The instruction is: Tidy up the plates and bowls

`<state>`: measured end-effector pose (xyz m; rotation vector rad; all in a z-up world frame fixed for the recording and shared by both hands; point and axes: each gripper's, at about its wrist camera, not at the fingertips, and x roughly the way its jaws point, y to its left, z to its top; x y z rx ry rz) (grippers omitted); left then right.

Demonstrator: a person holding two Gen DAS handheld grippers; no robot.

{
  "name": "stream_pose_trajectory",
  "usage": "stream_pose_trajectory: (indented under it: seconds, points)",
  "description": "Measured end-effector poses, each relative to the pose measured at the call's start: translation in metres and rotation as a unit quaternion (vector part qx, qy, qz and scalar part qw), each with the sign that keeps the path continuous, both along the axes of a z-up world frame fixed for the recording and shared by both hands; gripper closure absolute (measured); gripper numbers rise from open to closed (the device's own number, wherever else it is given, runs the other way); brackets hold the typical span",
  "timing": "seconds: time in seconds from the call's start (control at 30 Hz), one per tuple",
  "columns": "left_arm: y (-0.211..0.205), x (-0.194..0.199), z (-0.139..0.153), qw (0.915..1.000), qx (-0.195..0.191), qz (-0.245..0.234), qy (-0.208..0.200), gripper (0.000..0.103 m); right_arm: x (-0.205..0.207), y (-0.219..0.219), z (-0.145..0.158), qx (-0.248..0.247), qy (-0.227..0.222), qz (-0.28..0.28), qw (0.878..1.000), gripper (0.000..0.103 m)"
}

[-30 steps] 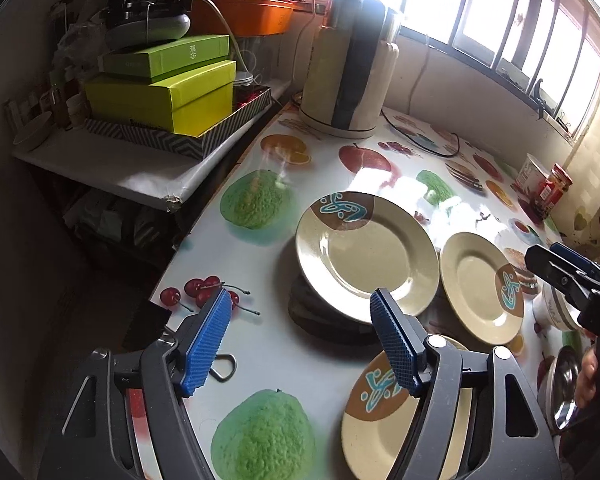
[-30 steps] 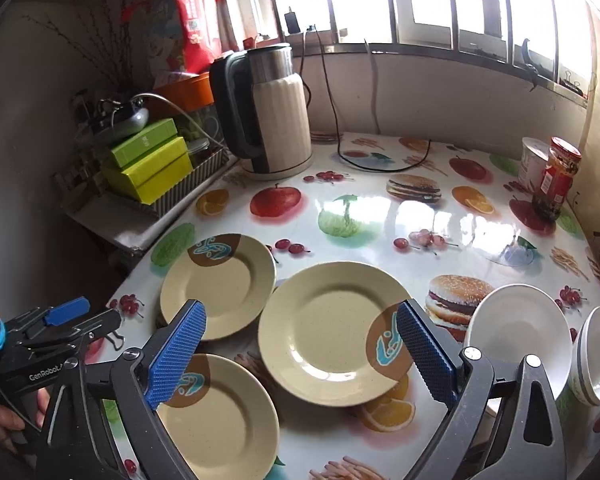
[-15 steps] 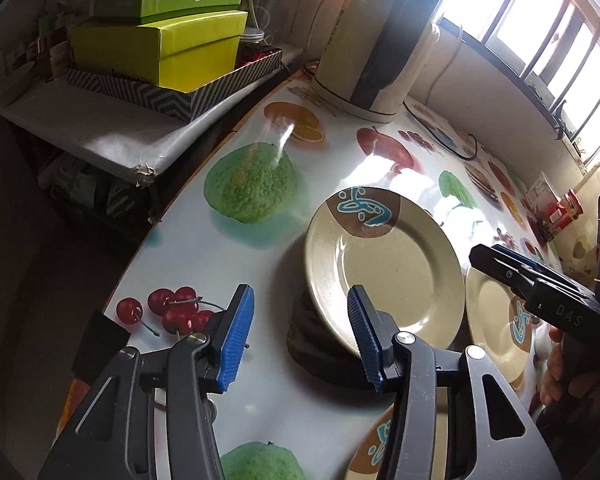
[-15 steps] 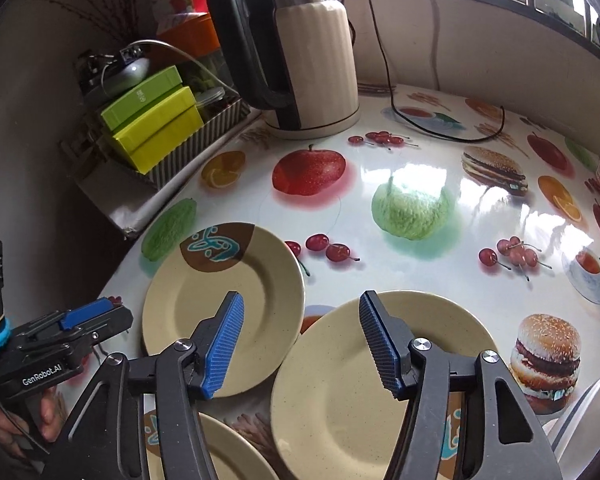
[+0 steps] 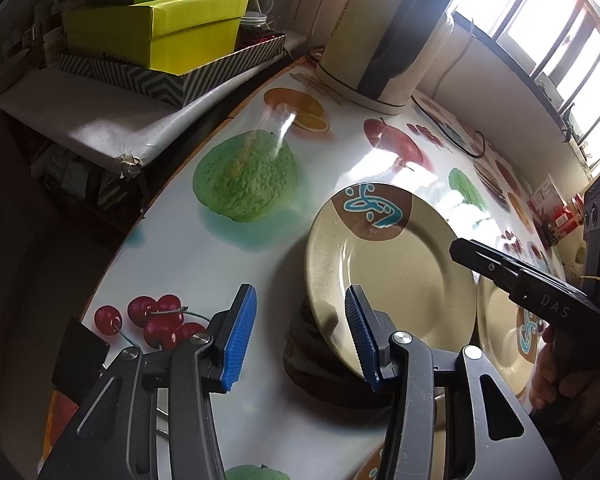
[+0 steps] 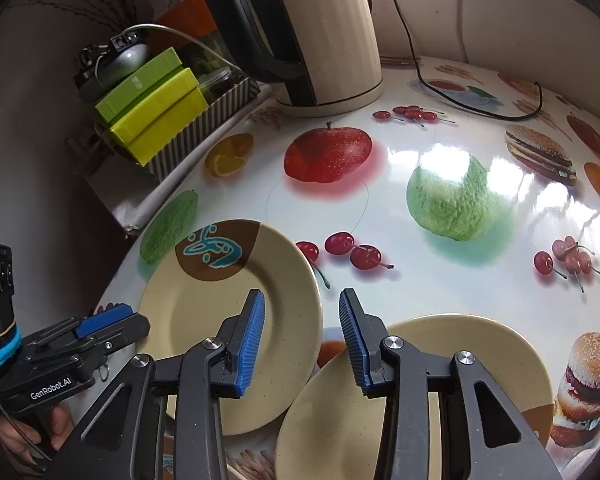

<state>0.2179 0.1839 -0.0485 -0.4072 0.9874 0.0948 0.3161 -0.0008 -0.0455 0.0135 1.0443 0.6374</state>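
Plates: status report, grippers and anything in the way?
Left gripper open, jaws at near rim of left plate, not clamped. Right gripper open over its far rim. Second plate alongside, edges close. Kettle well behind.

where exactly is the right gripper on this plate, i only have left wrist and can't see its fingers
observer: the right gripper is open, and the right rim of the brown-patch plate shows between its two fingers.
operator: anything crowding that side
observer: yes, a second plate lies right beside it. In the right wrist view its rim runs under the gripper's right finger, and the two rims look nearly touching.
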Motion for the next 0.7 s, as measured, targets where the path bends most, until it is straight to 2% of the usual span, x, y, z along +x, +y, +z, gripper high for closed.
stream_pose_trajectory:
  seconds: [0.1,0.27,0.33,0.4,0.6,0.7]
  points:
    - [0.0002,0.0012,-0.0017,1.0,-0.004,0.0,0.003,0.063,0.0029,0.0007,-0.0022,0.004,0.006,-0.002,1.0,0.075]
    - [-0.0003,0.0024,-0.0029,1.0,-0.009,0.0,0.002,0.068,0.006,0.0001,-0.0055,0.013,0.016,-0.001,1.0,0.077]
    - [-0.0018,0.0031,-0.0019,1.0,-0.008,-0.001,-0.001,0.073,0.0063,0.0003,-0.0072,0.012,0.017,-0.001,1.0,0.083]
    - [-0.0027,0.0042,-0.002,1.0,-0.007,-0.001,0.0,0.073,0.0071,-0.0006,-0.0086,0.01,0.018,-0.004,1.0,0.086]
    - [-0.0075,0.0072,-0.0001,1.0,0.0,-0.007,-0.005,0.084,0.0094,-0.0057,-0.0101,0.029,0.03,-0.009,0.999,0.087]
    - [-0.0089,0.0083,0.0004,1.0,0.005,-0.003,-0.005,0.084,0.0095,-0.0055,-0.0098,0.028,0.027,-0.008,0.999,0.087]
